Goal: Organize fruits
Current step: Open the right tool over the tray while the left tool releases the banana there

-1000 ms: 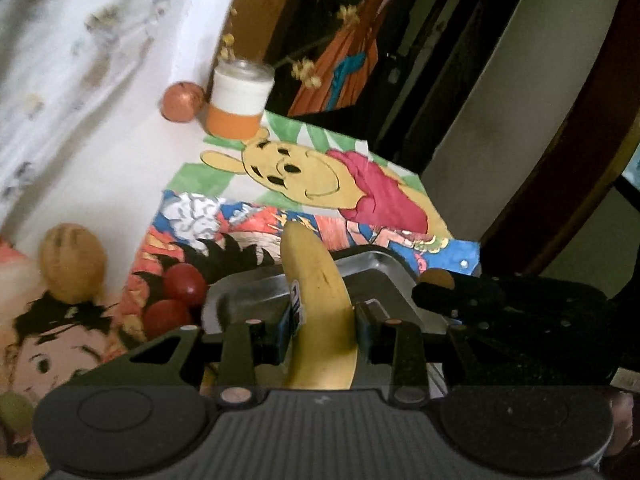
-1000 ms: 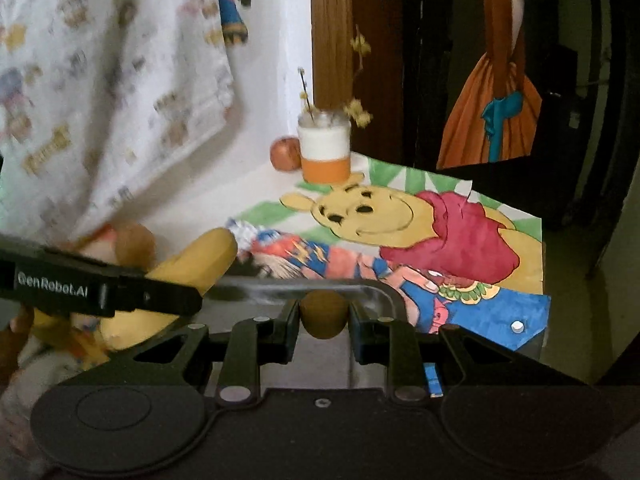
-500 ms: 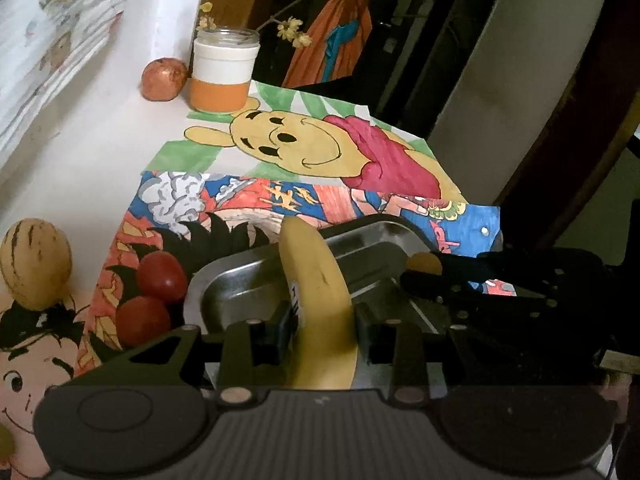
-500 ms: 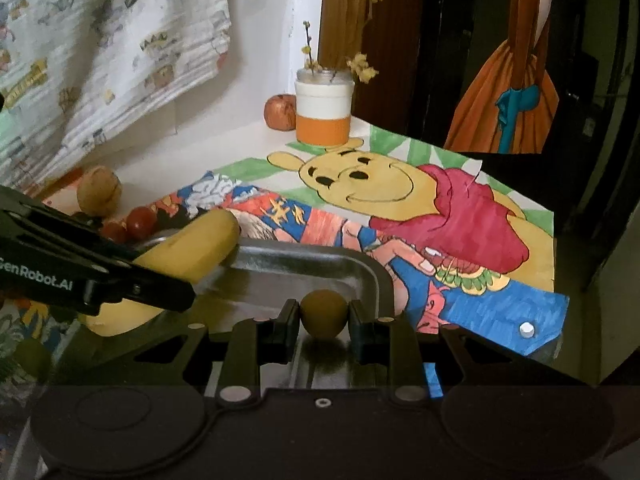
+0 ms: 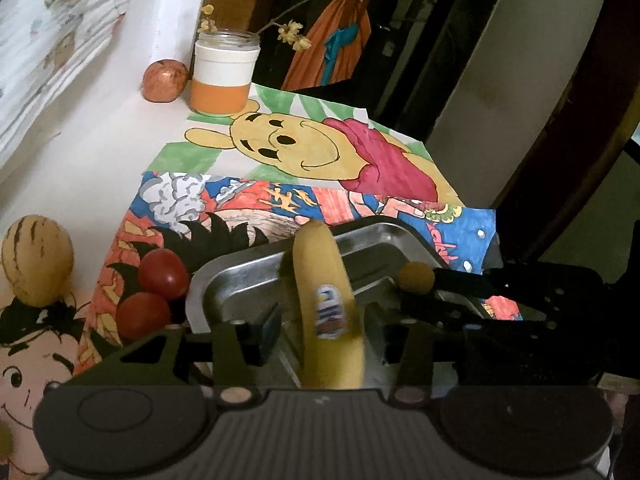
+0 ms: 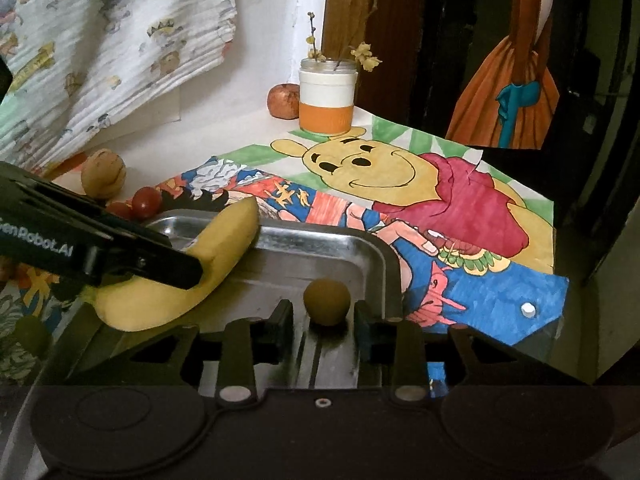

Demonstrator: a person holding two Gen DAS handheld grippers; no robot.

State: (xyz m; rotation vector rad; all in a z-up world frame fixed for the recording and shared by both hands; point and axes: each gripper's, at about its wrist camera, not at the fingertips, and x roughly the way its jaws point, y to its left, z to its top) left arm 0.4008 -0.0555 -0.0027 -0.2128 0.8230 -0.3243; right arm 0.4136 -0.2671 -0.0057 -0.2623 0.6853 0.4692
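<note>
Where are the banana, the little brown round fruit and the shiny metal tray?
banana point(image 5: 326, 280), left wrist view, on its yellow peel just above the sticker.
little brown round fruit point(image 6: 327, 296), right wrist view, on the middle of the ball.
shiny metal tray point(image 6: 384, 258), right wrist view, on its rounded far right rim.

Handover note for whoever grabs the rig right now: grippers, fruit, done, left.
Left gripper: jaws opening, banana between them, pads off it; it lies in the metal tray.
Right gripper: jaws opening, small brown fruit between them, sitting on the tray floor, pads clear.
Done: banana and brown fruit are in the tray.
Left: two tomatoes beside the tray, striped yellow fruit further left, reddish fruit by the orange-and-white jar.
Suggest backing both grippers out, tomatoes next.
</note>
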